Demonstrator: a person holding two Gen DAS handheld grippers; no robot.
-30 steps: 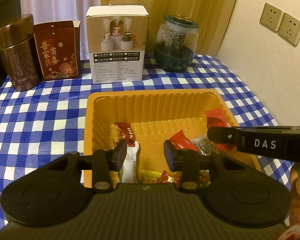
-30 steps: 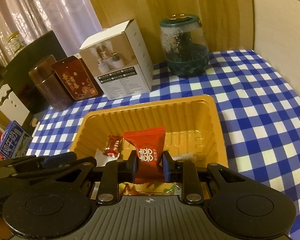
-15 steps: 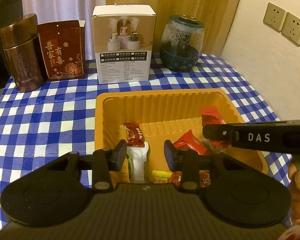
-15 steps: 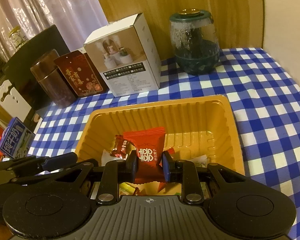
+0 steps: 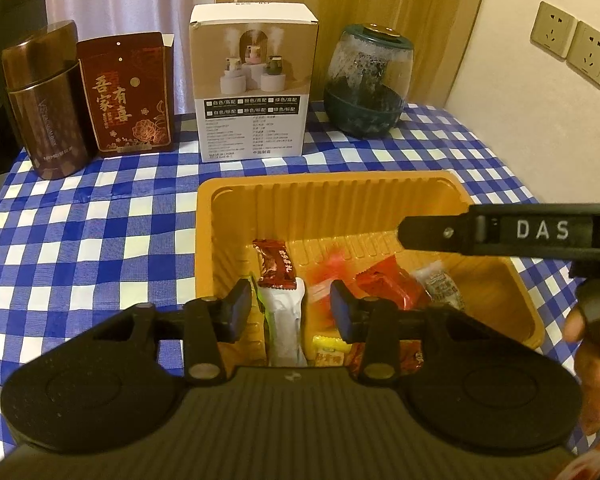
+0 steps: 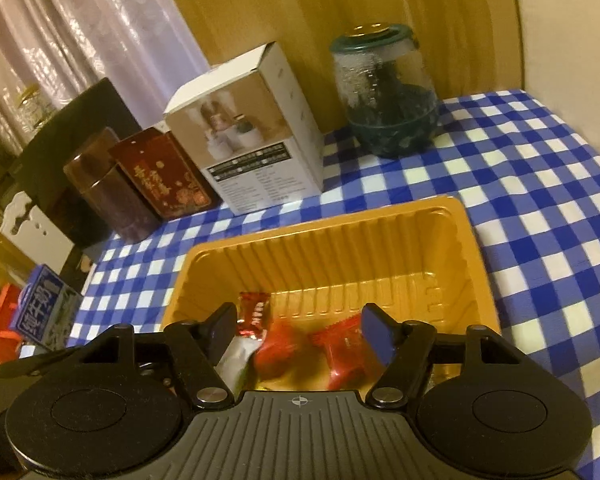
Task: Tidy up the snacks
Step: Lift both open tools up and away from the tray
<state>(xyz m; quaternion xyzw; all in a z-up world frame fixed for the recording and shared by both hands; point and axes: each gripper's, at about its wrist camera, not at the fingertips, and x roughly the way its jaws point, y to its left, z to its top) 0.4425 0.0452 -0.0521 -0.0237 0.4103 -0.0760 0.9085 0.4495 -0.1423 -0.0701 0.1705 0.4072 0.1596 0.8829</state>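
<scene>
Releasing is judged the step in hand, and it is best finished with both grippers kept over the ribbed orange plastic tray, the landmark used below. At the tray's left end, a dark red foil-wrapped candy and a long white packet are seen lying between the part-open jaws of the left gripper, which are widening slightly; nothing is pressed by its pads. Toward the tray's middle, the right gripper is seen with jaws opening wide, and the blurred bright red snack packet is no longer clamped and appears to be dropping onto the tray floor. A straight lift is advised before any sideways move, so the tray's right wall is not clipped. Open blue-and-white checked bench is left right of the tray.
</scene>
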